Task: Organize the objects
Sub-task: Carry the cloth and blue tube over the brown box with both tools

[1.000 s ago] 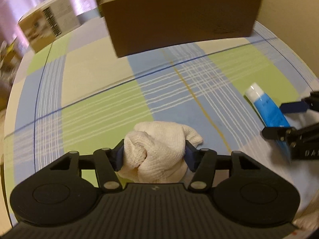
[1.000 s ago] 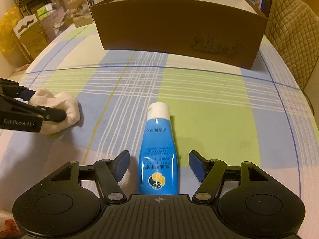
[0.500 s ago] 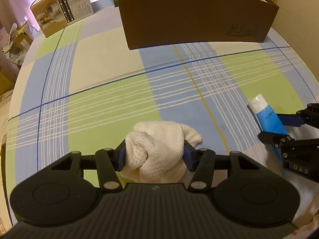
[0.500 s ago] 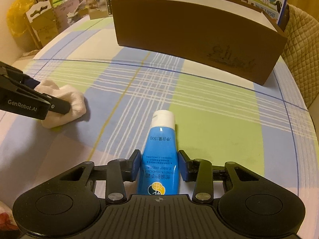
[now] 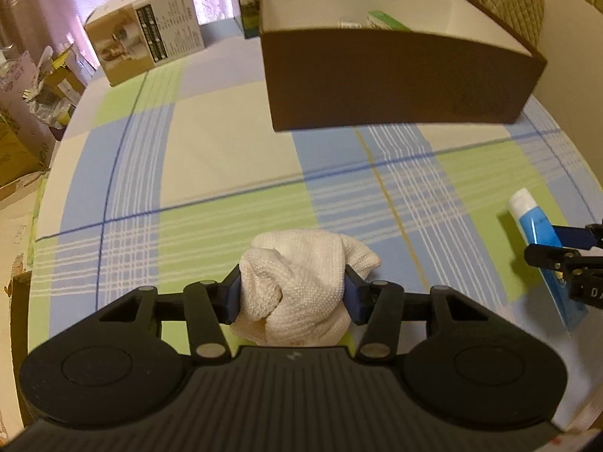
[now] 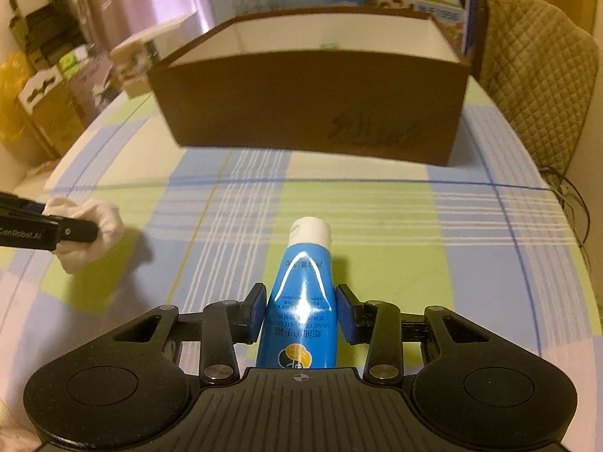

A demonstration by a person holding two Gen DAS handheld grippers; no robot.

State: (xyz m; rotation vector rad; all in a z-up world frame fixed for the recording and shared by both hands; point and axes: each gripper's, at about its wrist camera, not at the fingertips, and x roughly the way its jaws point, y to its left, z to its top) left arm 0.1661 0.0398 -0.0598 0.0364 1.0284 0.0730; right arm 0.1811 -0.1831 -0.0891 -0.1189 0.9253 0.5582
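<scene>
A bunched white cloth (image 5: 297, 282) sits between the pads of my left gripper (image 5: 294, 295), whose jaws are still closing and press into it; it hangs just above the plaid tablecloth. A blue tube with a white cap (image 6: 303, 301) is clamped in my right gripper (image 6: 301, 316), cap pointing away, lifted off the cloth with its shadow below. Each view shows the other hand's load: the tube (image 5: 535, 226) at the right edge, the cloth (image 6: 88, 226) at the left. The open brown box (image 5: 395, 75) (image 6: 312, 101) stands ahead at the table's far side.
Inside the brown box lies a green-and-white packet (image 5: 384, 22). A printed carton (image 5: 147, 49) stands at the far left of the table, cartons and bags crowd the floor at the left (image 6: 41, 86), and a quilted chair back (image 6: 535, 75) rises at the right.
My right gripper closed on the blue tube and lifted it. My left gripper squeezed the cloth tighter and raised it. Both views now sit higher and look into the brown box.
</scene>
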